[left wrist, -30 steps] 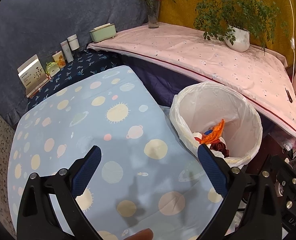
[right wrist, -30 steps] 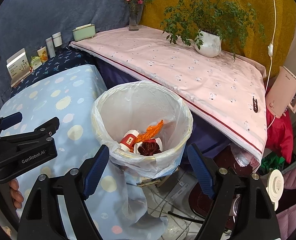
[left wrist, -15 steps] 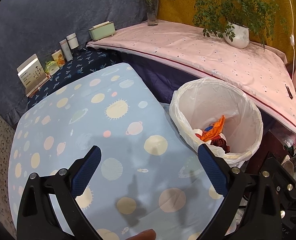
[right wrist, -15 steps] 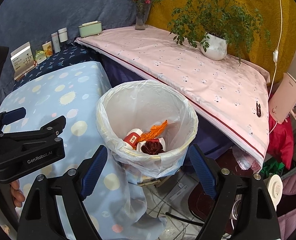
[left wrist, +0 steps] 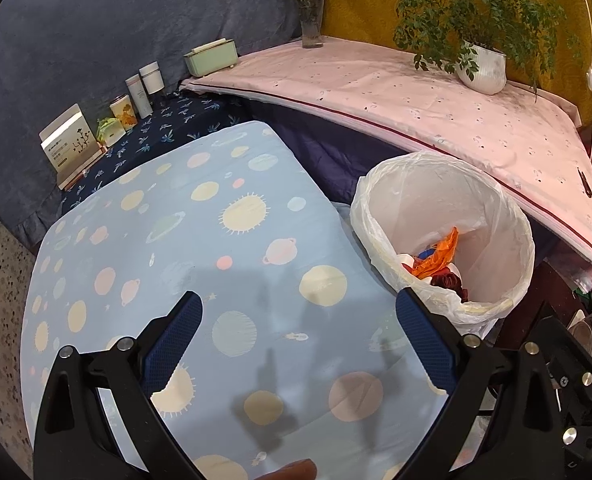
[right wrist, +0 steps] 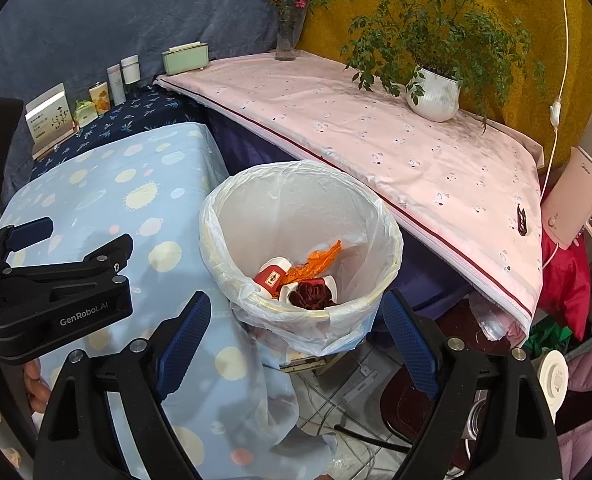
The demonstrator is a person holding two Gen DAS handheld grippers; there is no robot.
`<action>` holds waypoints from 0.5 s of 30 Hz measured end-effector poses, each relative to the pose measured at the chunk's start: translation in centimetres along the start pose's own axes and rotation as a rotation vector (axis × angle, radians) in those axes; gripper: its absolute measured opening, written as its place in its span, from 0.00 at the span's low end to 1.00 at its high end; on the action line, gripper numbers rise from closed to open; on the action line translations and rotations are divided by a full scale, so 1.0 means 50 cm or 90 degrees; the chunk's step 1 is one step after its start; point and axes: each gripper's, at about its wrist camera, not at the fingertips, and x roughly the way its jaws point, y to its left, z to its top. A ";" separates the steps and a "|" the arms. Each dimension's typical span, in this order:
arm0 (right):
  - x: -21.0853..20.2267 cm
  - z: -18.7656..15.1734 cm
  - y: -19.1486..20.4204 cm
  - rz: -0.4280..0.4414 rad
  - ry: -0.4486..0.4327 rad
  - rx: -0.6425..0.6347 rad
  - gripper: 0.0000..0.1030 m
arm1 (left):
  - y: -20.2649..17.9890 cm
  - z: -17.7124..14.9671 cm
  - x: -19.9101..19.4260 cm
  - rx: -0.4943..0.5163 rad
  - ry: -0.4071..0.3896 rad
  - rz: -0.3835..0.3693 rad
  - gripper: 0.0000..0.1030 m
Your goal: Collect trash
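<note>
A white-lined trash bin stands beside the blue planet-print table. It holds an orange wrapper, a red and white cup and a dark red crumpled piece. My right gripper is open and empty, above the bin's near rim. My left gripper is open and empty over the blue table, left of the bin; it also shows at the left of the right wrist view. The orange wrapper shows inside the bin.
A pink-covered table behind the bin carries a potted plant and a flower vase. Small boxes and bottles line the dark blue cloth at the back. Cables and clutter lie on the floor.
Both grippers have drawn back and risen a little, so the bin sits slightly lower and farther in both views. Both stay open and empty.
</note>
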 end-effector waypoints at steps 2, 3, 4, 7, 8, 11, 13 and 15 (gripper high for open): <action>0.000 0.000 0.001 0.000 0.001 -0.001 0.81 | 0.001 -0.001 0.000 -0.002 0.000 0.000 0.90; 0.001 0.000 0.002 0.000 0.002 -0.003 0.81 | 0.001 -0.001 0.000 -0.001 0.001 0.001 0.90; 0.001 0.001 0.004 -0.001 0.002 -0.004 0.81 | 0.001 -0.001 0.001 -0.001 0.001 0.001 0.90; 0.001 0.000 0.006 -0.001 0.001 -0.005 0.81 | 0.001 -0.001 0.001 0.000 0.001 0.002 0.90; 0.001 0.001 0.007 -0.001 0.001 -0.005 0.81 | 0.000 -0.001 0.001 0.002 0.001 0.002 0.90; 0.000 0.001 0.007 -0.002 0.000 -0.005 0.81 | -0.001 -0.001 0.000 0.008 -0.001 -0.001 0.90; 0.001 0.001 0.007 -0.002 0.000 -0.005 0.81 | -0.004 -0.001 -0.002 0.013 -0.006 -0.003 0.90; 0.001 0.003 0.008 -0.001 0.001 -0.004 0.81 | -0.008 -0.001 -0.003 0.018 -0.008 -0.003 0.90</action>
